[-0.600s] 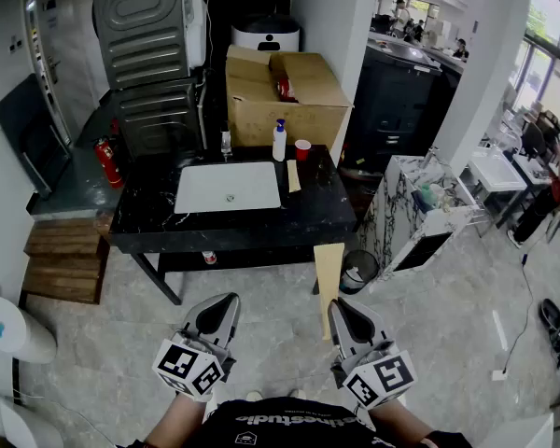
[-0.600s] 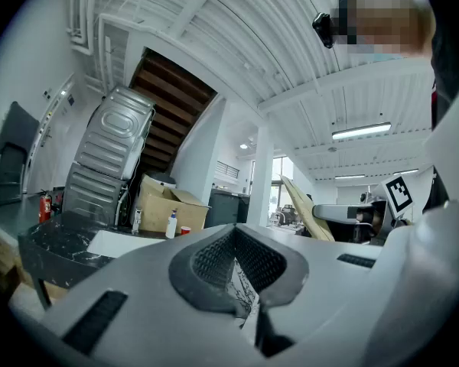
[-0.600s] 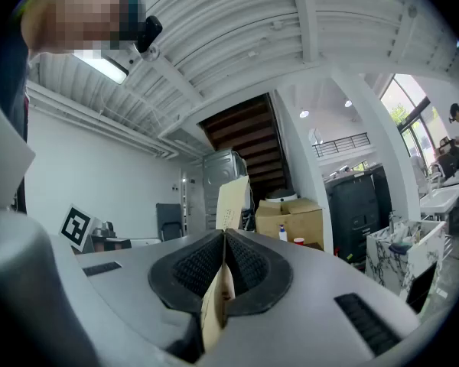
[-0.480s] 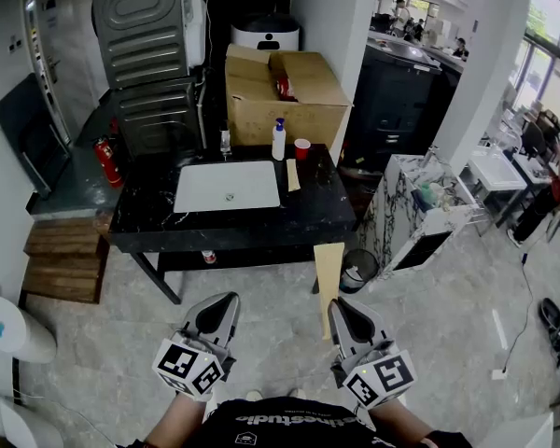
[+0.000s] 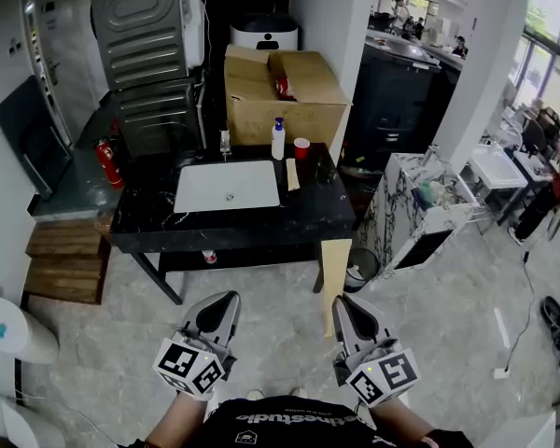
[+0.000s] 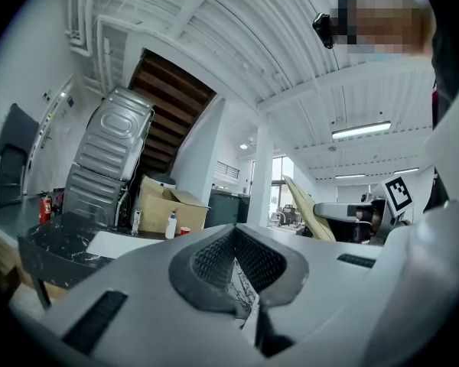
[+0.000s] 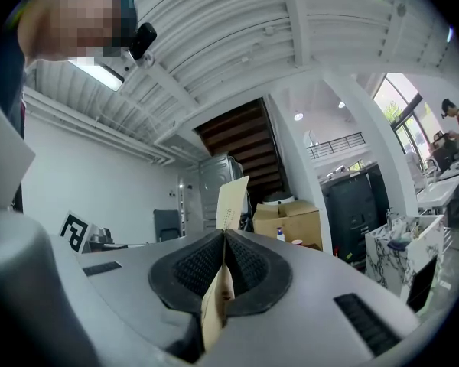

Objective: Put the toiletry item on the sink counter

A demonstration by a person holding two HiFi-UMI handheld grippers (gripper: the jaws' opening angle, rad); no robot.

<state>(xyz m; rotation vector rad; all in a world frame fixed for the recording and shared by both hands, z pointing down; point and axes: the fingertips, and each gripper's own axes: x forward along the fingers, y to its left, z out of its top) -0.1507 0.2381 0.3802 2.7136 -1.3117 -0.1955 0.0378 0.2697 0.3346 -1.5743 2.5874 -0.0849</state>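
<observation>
A flat tan packet (image 5: 333,271) stands up from my right gripper (image 5: 344,302), which is shut on its lower end; in the right gripper view the packet (image 7: 232,202) rises from between the jaws of that gripper (image 7: 223,237). My left gripper (image 5: 226,299) is beside it, shut, and nothing sticks out of it; the left gripper view shows this gripper (image 6: 234,232) the same way. Both are held low over the floor, well short of the black marble sink counter (image 5: 308,213) with its white basin (image 5: 228,186). A second tan packet (image 5: 293,175) lies on the counter right of the basin.
A white pump bottle (image 5: 279,141), a red cup (image 5: 302,148) and a small tap (image 5: 226,143) stand at the counter's back edge. Cardboard boxes (image 5: 280,91) sit behind. A marble cabinet (image 5: 420,208) and a bin (image 5: 359,269) are to the right, wooden steps (image 5: 65,259) to the left.
My right gripper and its packet have shifted slightly to the right. The left gripper has not moved.
</observation>
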